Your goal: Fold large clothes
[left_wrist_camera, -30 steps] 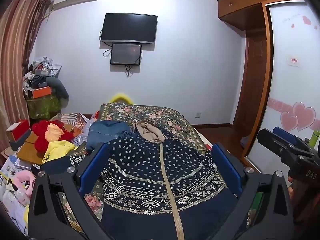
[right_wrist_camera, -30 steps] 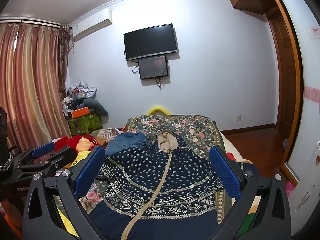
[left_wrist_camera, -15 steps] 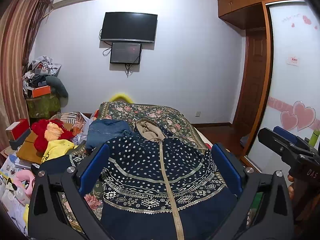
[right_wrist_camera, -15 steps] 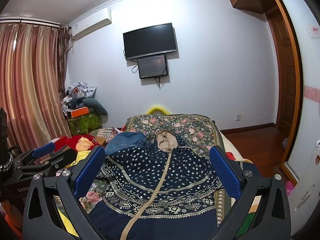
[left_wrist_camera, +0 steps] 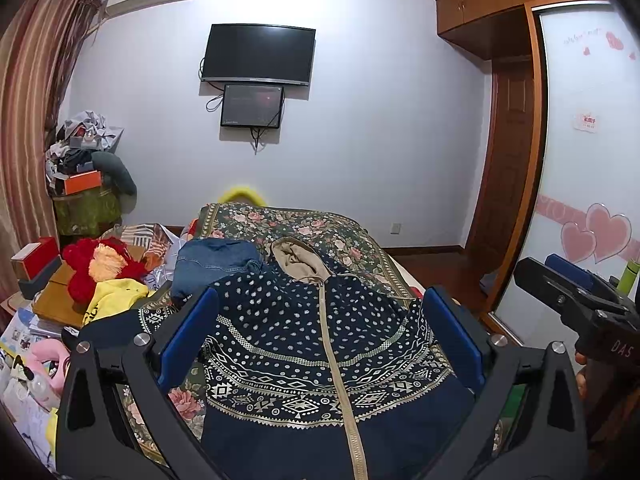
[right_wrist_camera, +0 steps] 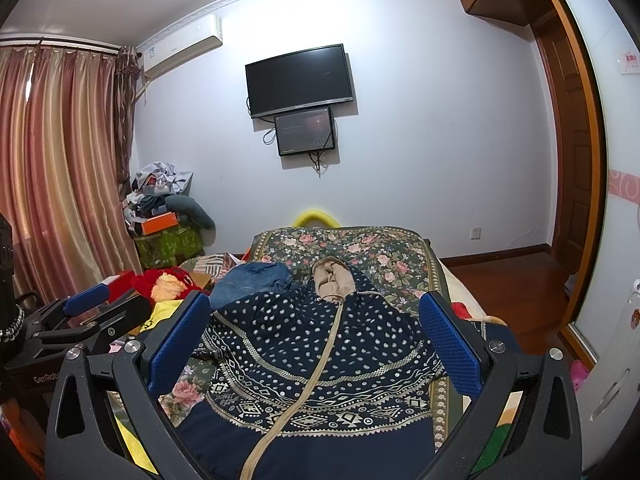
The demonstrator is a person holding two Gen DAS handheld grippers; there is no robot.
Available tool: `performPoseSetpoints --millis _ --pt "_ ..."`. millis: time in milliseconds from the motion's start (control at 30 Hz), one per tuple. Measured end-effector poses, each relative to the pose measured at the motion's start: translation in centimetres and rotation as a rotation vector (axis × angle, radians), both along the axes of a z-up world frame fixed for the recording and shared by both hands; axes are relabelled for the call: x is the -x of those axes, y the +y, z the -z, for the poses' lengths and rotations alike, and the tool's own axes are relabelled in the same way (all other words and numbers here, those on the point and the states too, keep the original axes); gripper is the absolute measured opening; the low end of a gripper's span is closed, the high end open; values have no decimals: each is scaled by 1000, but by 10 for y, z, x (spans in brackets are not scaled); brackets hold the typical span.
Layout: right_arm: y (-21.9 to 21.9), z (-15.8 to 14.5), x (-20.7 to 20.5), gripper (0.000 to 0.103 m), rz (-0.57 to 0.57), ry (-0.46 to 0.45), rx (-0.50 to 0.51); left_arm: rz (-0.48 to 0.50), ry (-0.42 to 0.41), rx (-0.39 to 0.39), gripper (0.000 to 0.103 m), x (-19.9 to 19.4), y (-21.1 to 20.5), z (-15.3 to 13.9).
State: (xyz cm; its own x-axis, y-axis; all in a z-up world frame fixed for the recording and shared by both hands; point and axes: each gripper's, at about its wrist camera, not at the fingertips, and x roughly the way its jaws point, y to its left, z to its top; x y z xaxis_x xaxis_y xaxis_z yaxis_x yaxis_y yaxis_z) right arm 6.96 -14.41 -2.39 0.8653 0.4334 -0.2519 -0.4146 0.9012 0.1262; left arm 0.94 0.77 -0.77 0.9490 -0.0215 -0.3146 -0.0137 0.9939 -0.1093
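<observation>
A navy patterned hooded jacket [left_wrist_camera: 308, 344] with a tan zip and tan hood lies spread front-up on the floral bedspread [left_wrist_camera: 304, 228]; it also shows in the right wrist view [right_wrist_camera: 320, 352]. My left gripper [left_wrist_camera: 320, 332] is open and empty, held above the jacket's lower half. My right gripper [right_wrist_camera: 316, 332] is open and empty, also above the jacket. The right gripper shows at the right edge of the left wrist view [left_wrist_camera: 572, 296]; the left gripper shows at the left edge of the right wrist view [right_wrist_camera: 80, 316].
Folded blue jeans [left_wrist_camera: 212, 264] lie left of the hood. A red plush toy [left_wrist_camera: 100, 268], yellow cloth [left_wrist_camera: 112, 296] and boxes crowd the bed's left side. A cluttered stack [left_wrist_camera: 84, 176] stands by the curtain. A wardrobe door [left_wrist_camera: 584, 200] is on the right.
</observation>
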Motion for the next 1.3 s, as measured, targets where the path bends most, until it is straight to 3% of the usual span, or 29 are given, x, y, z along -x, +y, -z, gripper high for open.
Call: performPoseSetpoints --millis 1300 --pt "2 0 -3 103 0 25 6 -4 18 9 103 -4 2 5"
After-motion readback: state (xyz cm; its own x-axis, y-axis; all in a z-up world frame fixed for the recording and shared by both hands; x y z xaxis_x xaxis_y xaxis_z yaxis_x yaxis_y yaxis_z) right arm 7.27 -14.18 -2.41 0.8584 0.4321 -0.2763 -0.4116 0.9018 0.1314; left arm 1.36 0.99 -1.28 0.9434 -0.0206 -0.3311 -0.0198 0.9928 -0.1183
